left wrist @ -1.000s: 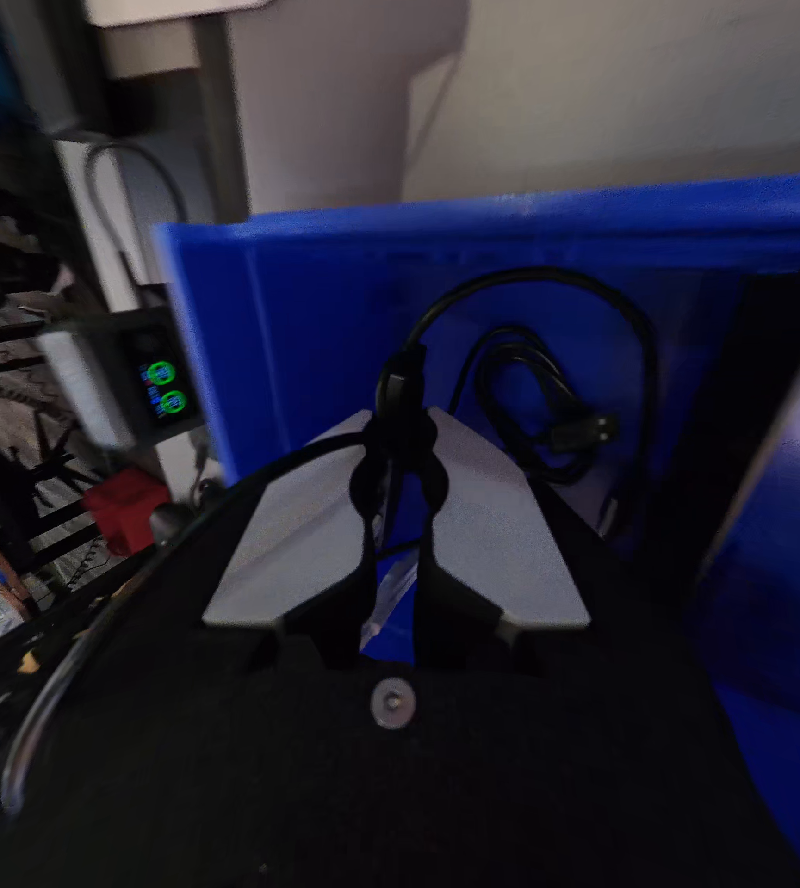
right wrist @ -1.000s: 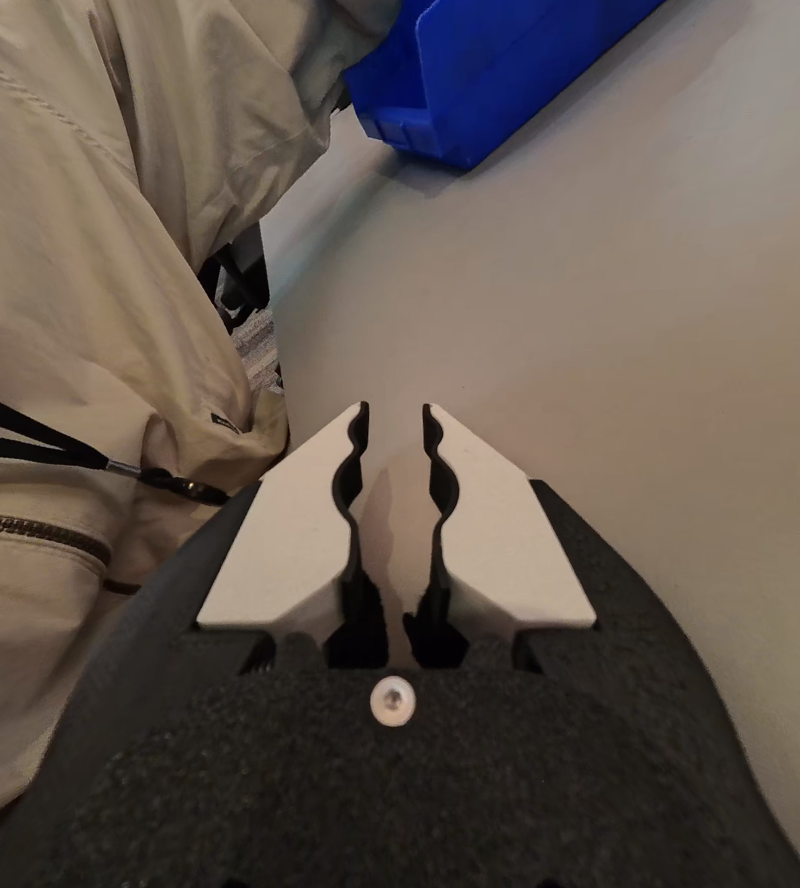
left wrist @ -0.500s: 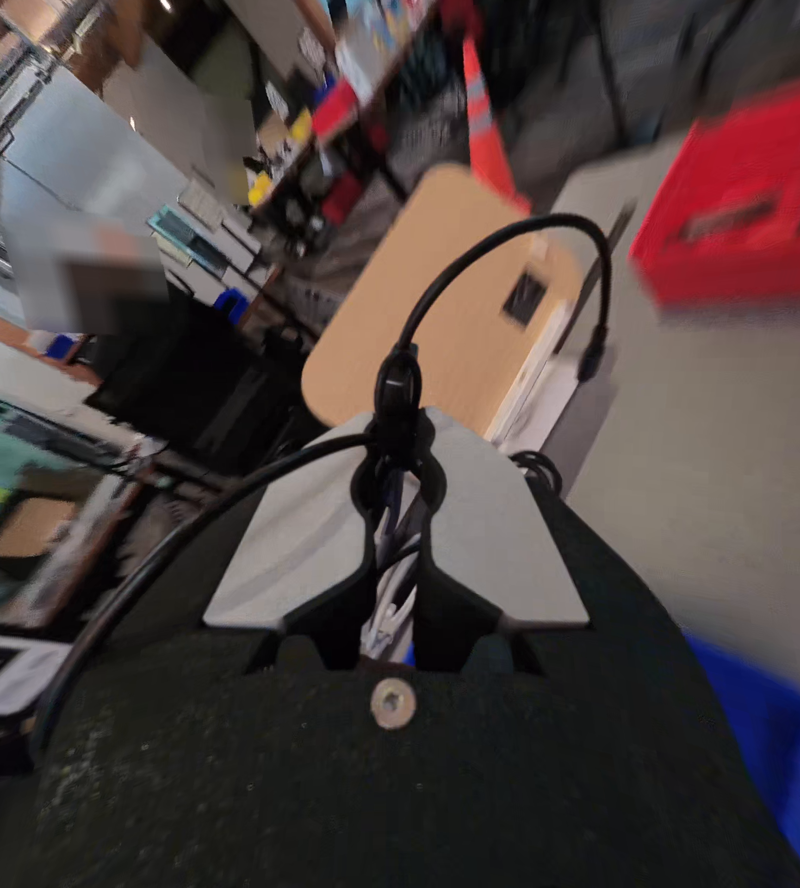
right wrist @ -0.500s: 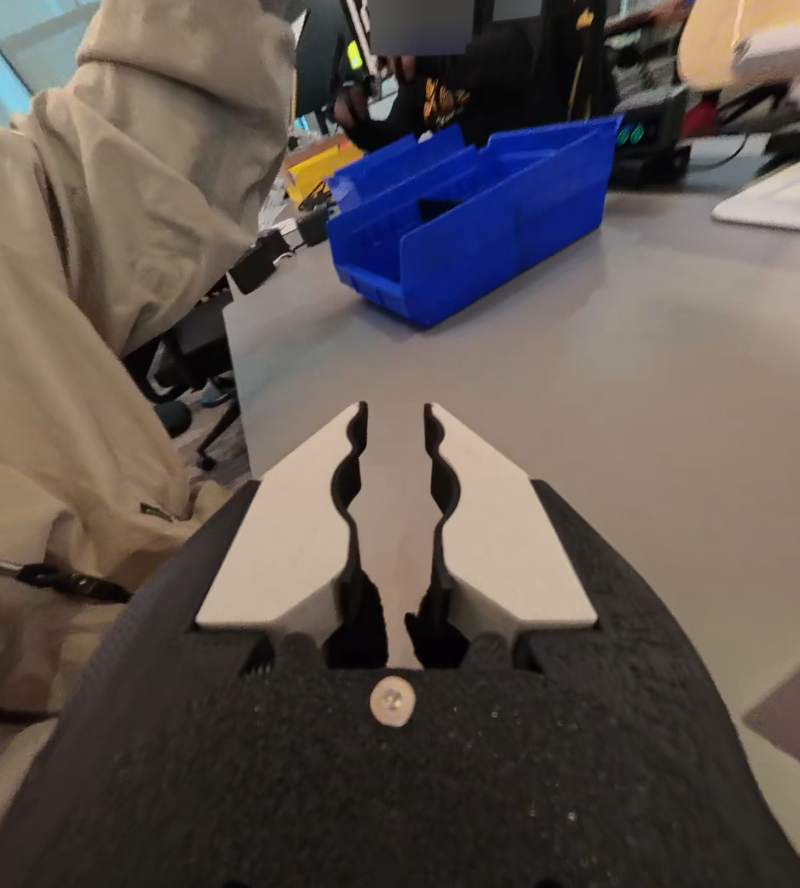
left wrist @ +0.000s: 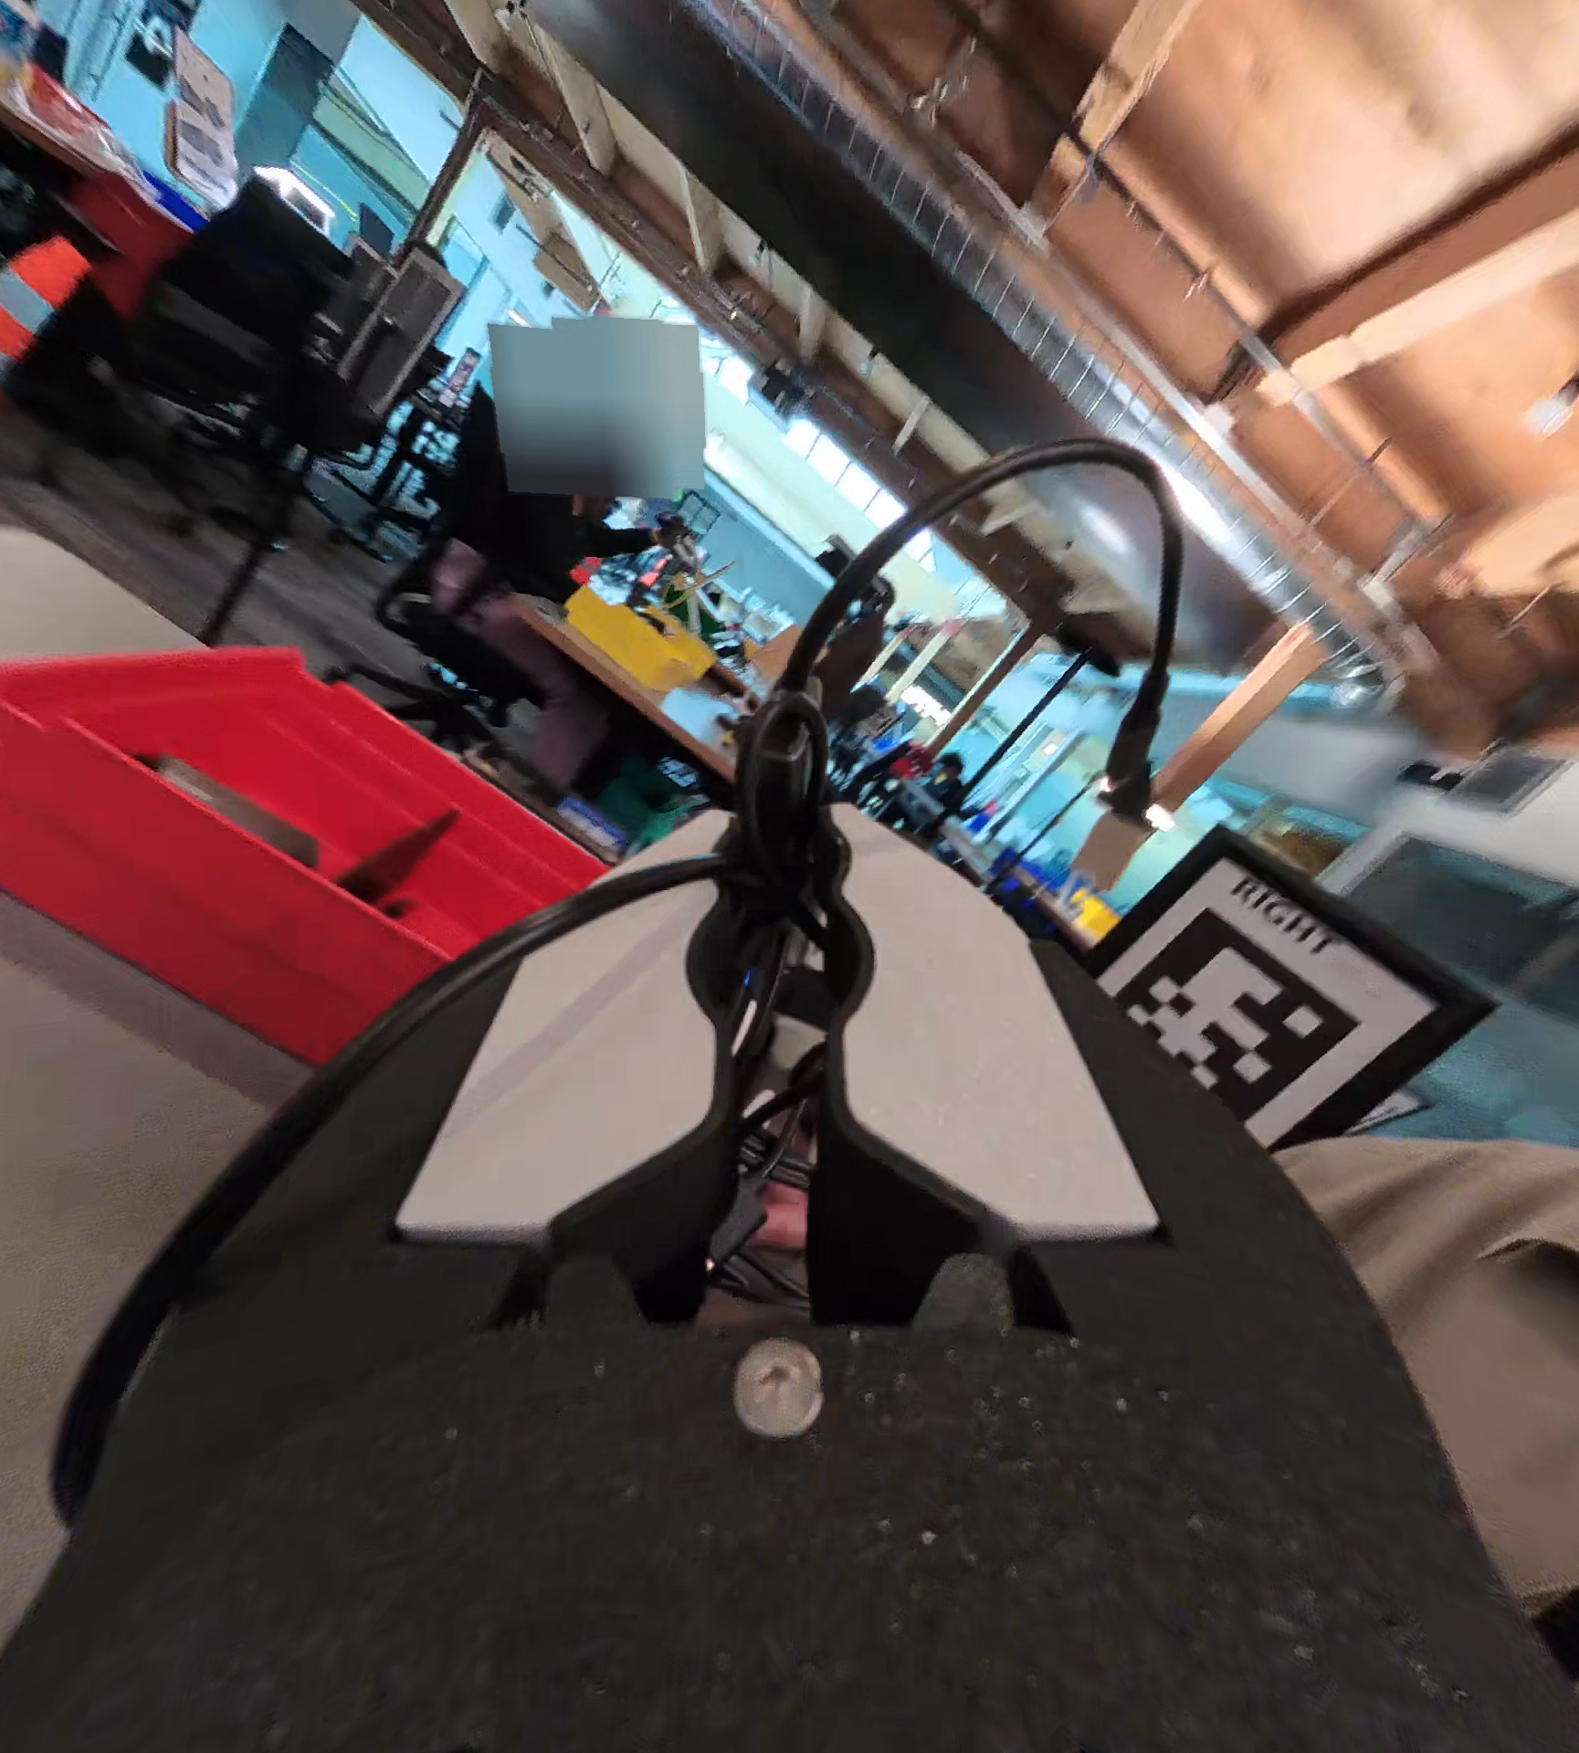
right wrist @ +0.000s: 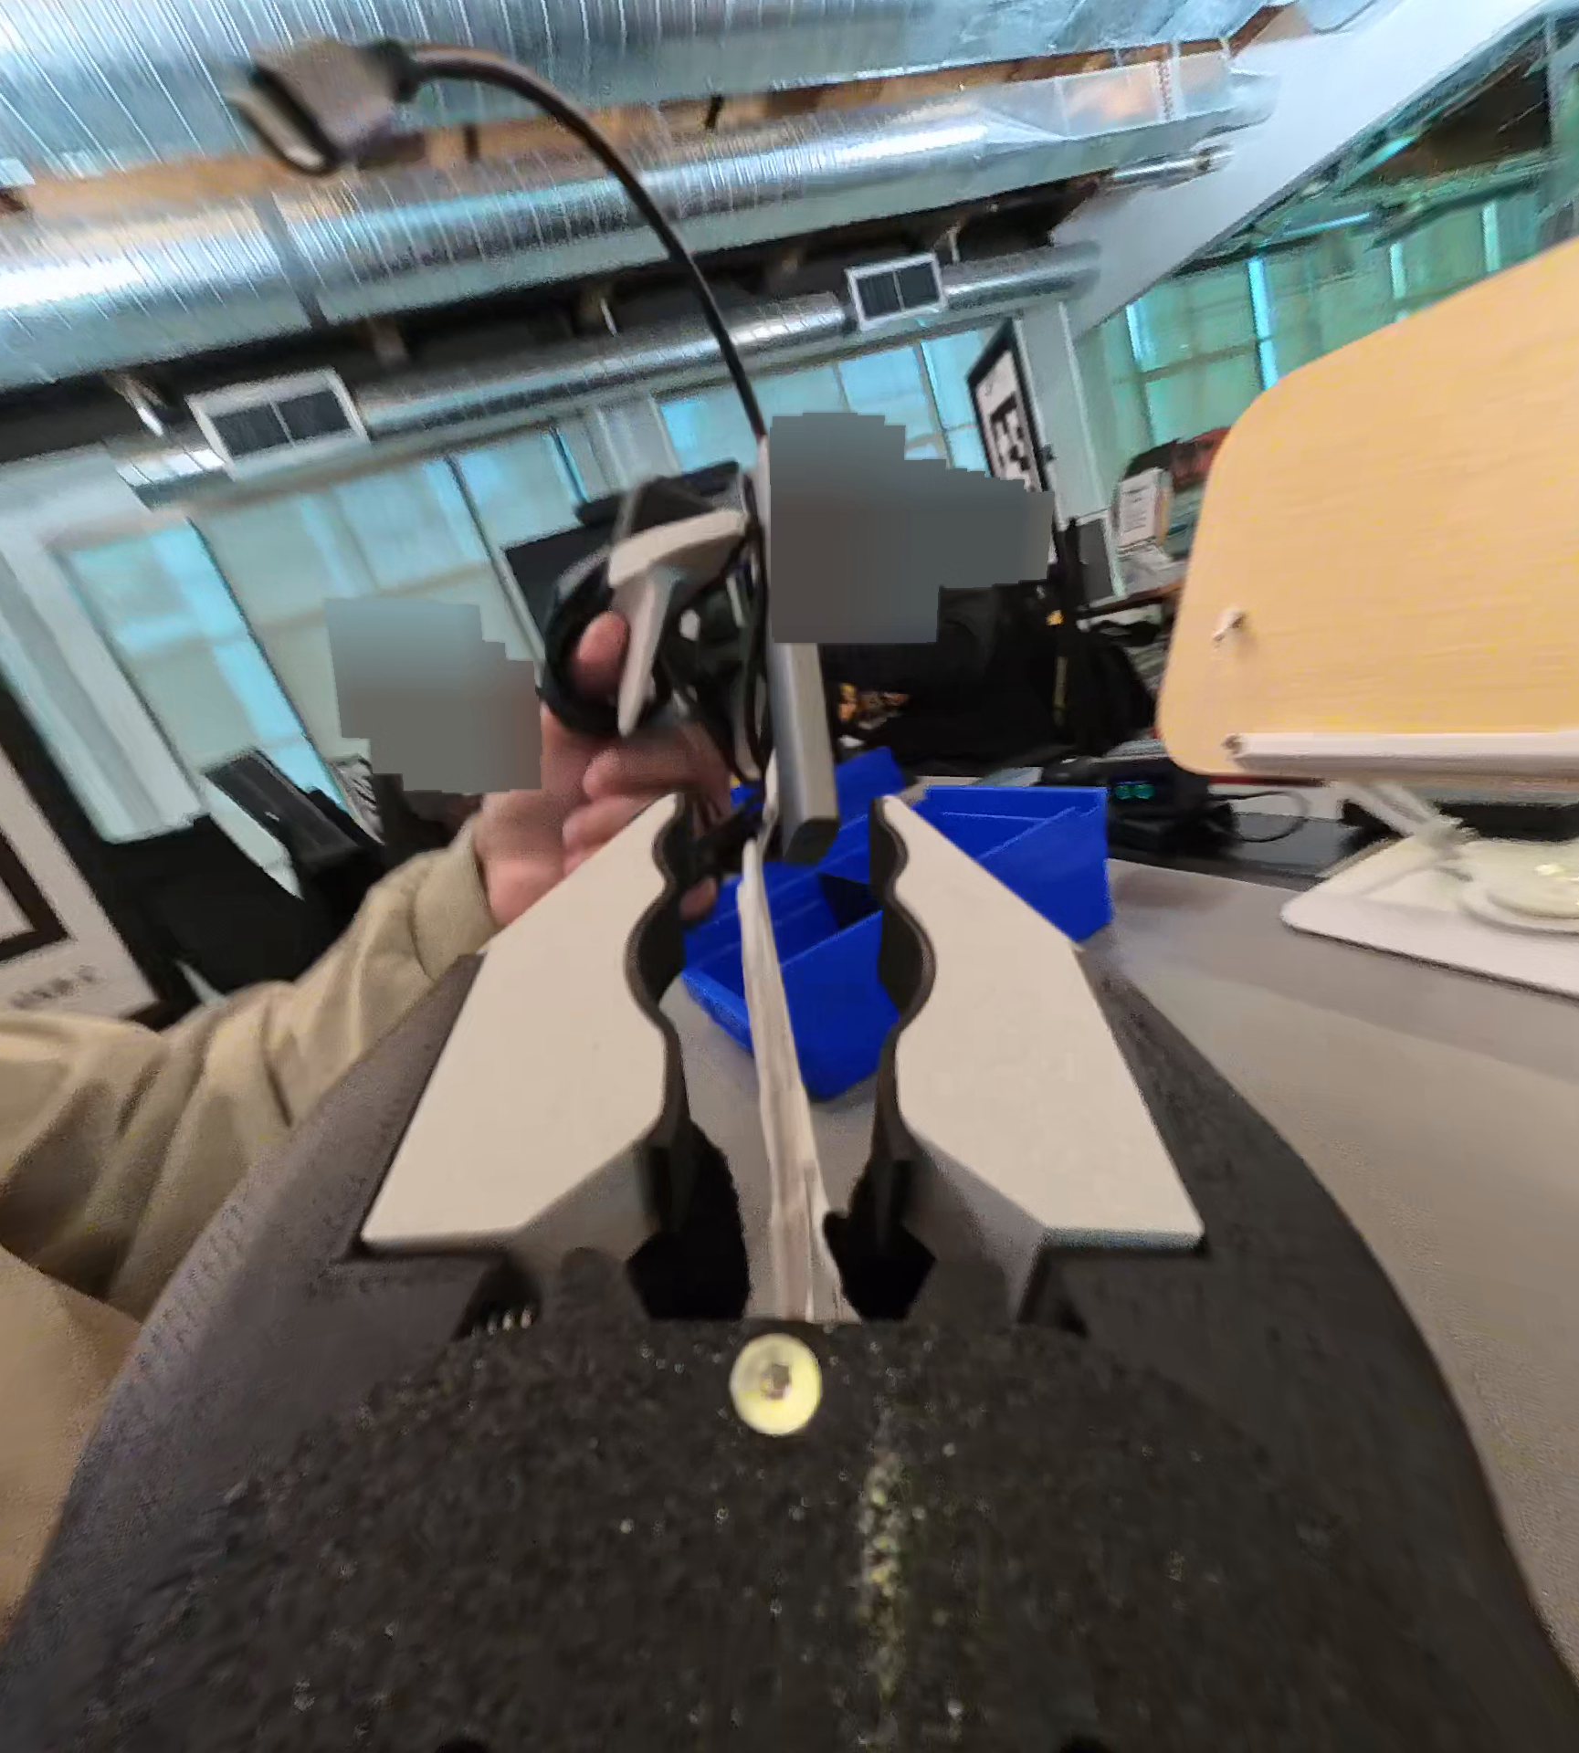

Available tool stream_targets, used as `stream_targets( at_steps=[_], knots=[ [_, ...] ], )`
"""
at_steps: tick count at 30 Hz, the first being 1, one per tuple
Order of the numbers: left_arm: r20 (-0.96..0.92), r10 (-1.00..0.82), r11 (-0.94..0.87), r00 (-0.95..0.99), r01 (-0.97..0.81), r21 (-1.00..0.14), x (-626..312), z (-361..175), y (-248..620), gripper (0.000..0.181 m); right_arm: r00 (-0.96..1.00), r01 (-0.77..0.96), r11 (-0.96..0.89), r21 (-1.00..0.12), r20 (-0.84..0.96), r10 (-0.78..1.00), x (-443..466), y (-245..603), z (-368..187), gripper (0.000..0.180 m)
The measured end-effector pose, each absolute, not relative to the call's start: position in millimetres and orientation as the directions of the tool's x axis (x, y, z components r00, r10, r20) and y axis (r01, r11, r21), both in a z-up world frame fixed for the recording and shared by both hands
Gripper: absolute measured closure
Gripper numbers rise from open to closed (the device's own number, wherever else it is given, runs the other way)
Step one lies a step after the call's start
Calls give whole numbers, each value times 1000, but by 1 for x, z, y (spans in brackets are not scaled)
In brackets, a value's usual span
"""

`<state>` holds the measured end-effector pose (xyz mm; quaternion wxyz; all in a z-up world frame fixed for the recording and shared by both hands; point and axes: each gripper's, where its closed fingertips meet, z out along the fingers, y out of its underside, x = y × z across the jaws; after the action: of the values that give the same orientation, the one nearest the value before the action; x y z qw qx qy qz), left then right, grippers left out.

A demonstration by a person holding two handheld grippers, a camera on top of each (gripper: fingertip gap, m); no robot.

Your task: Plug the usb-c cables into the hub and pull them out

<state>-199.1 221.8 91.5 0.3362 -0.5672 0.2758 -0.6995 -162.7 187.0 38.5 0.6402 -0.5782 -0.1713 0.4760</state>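
My left gripper (left wrist: 785, 835) is shut on a bundle of black usb-c cables (left wrist: 780, 759), held up in the air. One cable arcs up and right and ends in a free plug (left wrist: 1132, 749). Another cable trails back over the left finger. In the right wrist view the left gripper (right wrist: 671, 588) shows farther off in a hand, with a plug (right wrist: 311, 104) arcing up to the left. A grey bar, probably the hub (right wrist: 799, 749), hangs under it. My right gripper (right wrist: 776, 816) is open. A thin pale strip (right wrist: 780, 1091) runs between its jaws, touching neither.
A red bin (left wrist: 197, 825) sits on the grey table (left wrist: 55, 1091) to the left. A blue bin (right wrist: 1013, 854) stands beyond the right gripper. A tan board on a white stand (right wrist: 1430, 522) is at the right. A beige sleeve (right wrist: 150, 1091) is at the left. The gap from one gripper's tips to the other's is roughly 8 cm.
My left gripper has lifted the cable bundle out of the blue bin and swung up to face the room. My right gripper has tilted up toward the left one and its jaws have widened.
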Motion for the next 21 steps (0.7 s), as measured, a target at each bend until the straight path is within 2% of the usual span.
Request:
stream_targets(
  at_steps=[2,4,7,8,11,14,16,19,21],
  knots=[
    [668,-724,-690,-175,170,-704,-186,73,212,168,430,-482,-160,-861,-391,814,-163,186,32,146],
    [702,-686,-727,-191,190,-659,-179,60,209,172,400,-510,-176,-842,-414,818,-160,183,23,170],
    [719,-679,-733,-147,180,-655,-174,42,213,167,423,-473,-222,-853,-441,792,-156,187,2,171],
    [713,-691,-722,-119,162,-672,-174,36,213,164,407,-463,-256,-848,-460,789,-153,188,-2,171],
    [651,-759,-646,-1,120,-754,-185,20,210,136,410,-522,-313,-794,-555,723,-133,200,-10,171],
    [526,-837,-522,151,68,-850,-212,-8,194,133,399,-578,-333,-745,-614,681,-113,205,-8,171],
    [375,-879,-381,294,38,-924,-240,-28,190,135,368,-569,-353,-743,-614,698,-112,199,-3,171],
    [125,-878,-162,462,-42,-986,-285,-39,195,138,259,-445,-493,-748,-634,728,-131,184,-3,171],
    [-13,-872,-55,489,-124,-991,-304,-41,197,137,197,-333,-608,-721,-684,703,-144,175,-8,171]
  ],
)
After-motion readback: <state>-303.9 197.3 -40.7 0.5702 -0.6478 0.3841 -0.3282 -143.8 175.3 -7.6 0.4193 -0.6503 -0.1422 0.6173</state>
